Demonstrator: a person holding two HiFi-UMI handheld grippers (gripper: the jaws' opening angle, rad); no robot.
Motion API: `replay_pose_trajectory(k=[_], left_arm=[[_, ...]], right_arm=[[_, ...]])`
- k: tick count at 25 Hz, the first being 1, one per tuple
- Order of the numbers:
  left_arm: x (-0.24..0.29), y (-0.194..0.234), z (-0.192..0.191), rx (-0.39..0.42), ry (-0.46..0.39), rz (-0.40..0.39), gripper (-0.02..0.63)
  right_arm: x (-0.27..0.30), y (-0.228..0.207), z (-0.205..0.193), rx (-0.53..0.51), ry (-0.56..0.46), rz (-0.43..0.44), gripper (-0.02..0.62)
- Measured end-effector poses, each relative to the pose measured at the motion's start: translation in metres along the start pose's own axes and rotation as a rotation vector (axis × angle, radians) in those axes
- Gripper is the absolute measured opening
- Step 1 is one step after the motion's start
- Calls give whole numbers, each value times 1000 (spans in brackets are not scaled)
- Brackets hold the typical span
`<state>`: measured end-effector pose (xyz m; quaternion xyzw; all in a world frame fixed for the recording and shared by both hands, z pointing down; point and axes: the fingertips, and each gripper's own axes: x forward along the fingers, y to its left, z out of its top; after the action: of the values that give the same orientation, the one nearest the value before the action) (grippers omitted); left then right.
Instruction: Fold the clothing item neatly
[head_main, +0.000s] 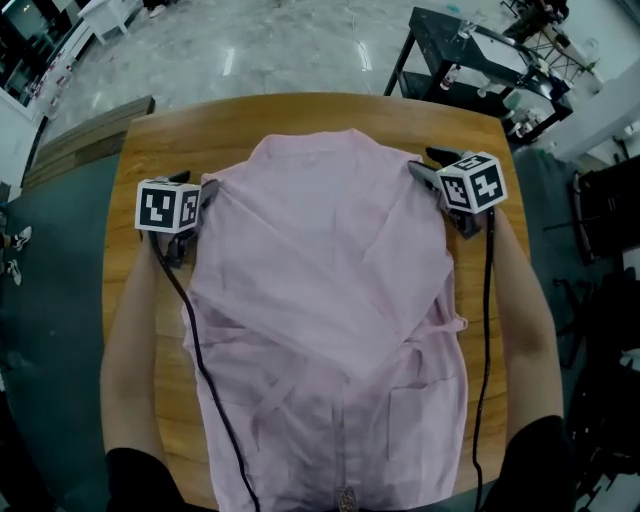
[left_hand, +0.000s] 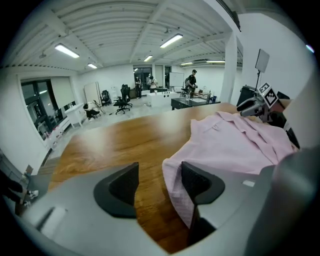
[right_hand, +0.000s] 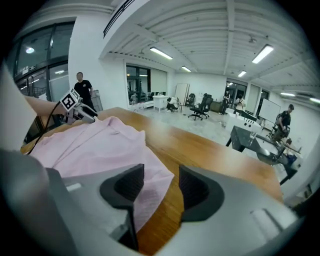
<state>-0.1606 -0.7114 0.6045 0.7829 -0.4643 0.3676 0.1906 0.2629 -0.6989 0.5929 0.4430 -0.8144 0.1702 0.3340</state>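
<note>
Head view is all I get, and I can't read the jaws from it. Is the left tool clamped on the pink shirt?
Observer: No. The left tool is open. An edge of the pink shirt lies in the gap, beside the jaw on the shirt's side and clear of the other.
Operator: And the right tool?
Observer: The right tool is open too. A shirt corner lies between its jaws beside one of them, with bare table next to the other.
</note>
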Motion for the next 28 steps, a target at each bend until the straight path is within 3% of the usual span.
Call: replay_pose_trajectory(k=[7, 11, 14, 17, 24, 28], left_arm=[[8, -5, -2, 4, 18, -40, 279], [7, -7, -3, -31, 15, -52, 262], [9, -17, -1, -29, 17, -105, 191], [9, -27, 1, -12, 20, -136, 43], [-14, -6, 14, -96, -42, -159, 32], [-22, -9, 22, -80, -56, -139, 31]], right_arm=[[18, -3, -13, 10, 95, 71, 210], [20, -3, -14, 60, 71, 83, 202], [18, 2, -16, 45, 78, 94, 134], [15, 10, -18, 19, 87, 113, 50], [-17, -7, -10, 53, -8, 80, 34], [-30, -6, -3, 54, -36, 60, 34]])
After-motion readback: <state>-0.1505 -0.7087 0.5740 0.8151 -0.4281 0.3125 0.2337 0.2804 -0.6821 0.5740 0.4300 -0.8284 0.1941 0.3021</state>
